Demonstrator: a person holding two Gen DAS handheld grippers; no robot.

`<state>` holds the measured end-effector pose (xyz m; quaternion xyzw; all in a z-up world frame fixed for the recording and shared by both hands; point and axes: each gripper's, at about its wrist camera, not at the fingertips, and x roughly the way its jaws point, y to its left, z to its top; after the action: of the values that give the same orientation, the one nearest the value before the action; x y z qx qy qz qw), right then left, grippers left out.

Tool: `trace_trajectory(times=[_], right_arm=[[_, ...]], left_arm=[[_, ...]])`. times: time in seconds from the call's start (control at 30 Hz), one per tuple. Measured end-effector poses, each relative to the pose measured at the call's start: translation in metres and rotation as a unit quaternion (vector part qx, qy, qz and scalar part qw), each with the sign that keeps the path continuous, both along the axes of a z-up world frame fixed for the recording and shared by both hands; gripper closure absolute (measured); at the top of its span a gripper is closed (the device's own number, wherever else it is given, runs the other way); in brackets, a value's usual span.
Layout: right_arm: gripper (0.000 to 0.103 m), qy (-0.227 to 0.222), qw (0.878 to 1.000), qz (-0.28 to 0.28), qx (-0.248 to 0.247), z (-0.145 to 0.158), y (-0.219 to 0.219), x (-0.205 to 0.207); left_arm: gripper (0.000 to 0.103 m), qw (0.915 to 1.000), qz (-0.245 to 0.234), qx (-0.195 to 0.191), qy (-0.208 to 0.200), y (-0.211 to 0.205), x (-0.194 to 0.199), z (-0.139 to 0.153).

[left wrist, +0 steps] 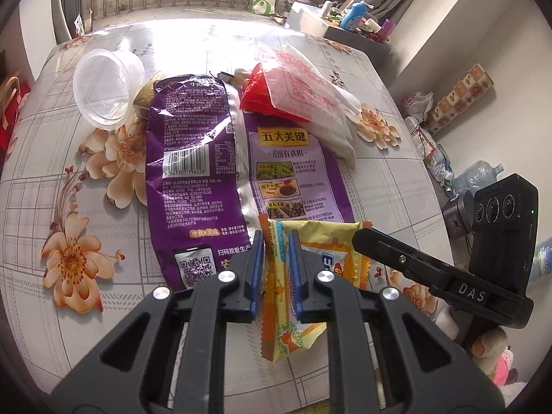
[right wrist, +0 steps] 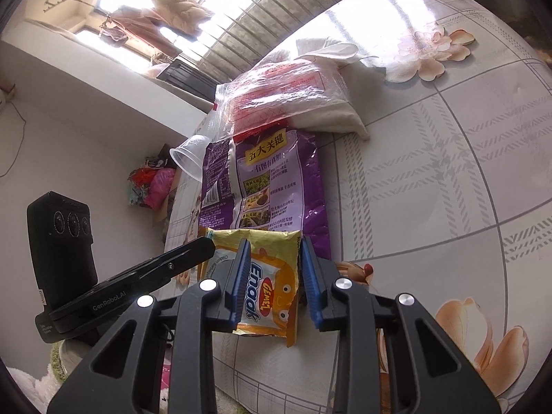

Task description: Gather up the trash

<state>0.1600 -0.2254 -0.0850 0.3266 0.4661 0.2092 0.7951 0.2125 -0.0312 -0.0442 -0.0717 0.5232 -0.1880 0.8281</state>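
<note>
A yellow snack wrapper (left wrist: 331, 258) (right wrist: 269, 283) hangs just above the near end of the flowered table (left wrist: 51, 179) (right wrist: 431, 172), held from both sides. My left gripper (left wrist: 276, 238) is shut on its folded left edge, blue pads pressing it. My right gripper (right wrist: 272, 245) is shut on the wrapper's right part, the printed face spanning its pads. A big purple bag (left wrist: 196, 158) (right wrist: 272, 186) lies flat behind it. Farther back lie a clear plastic cup (left wrist: 103, 86) (right wrist: 188, 160) on its side and a clear bag with red print (left wrist: 296, 82) (right wrist: 276, 93).
A white folded cloth (left wrist: 341, 131) (right wrist: 331, 110) lies under the red-printed bag. Off the table's right edge the floor holds a water jug (left wrist: 479, 176) and bags. A cluttered low cabinet (left wrist: 358, 20) stands beyond the far edge, by the window bars.
</note>
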Motion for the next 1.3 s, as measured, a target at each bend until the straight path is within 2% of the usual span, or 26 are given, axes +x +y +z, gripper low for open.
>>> trace_trajectory(times=[0.67, 1.3], right_arm=[[0.073, 0.007, 0.999, -0.038, 0.010, -0.010, -0.022, 0.005], [0.073, 0.012, 0.999, -0.049, 0.014, -0.016, -0.031, 0.006]], left_arm=[[0.091, 0.9993, -0.031, 0.010, 0.017, -0.029, 0.002, -0.013], [0.091, 0.9977, -0.042, 0.036, 0.039, -0.048, 0.002, -0.028]])
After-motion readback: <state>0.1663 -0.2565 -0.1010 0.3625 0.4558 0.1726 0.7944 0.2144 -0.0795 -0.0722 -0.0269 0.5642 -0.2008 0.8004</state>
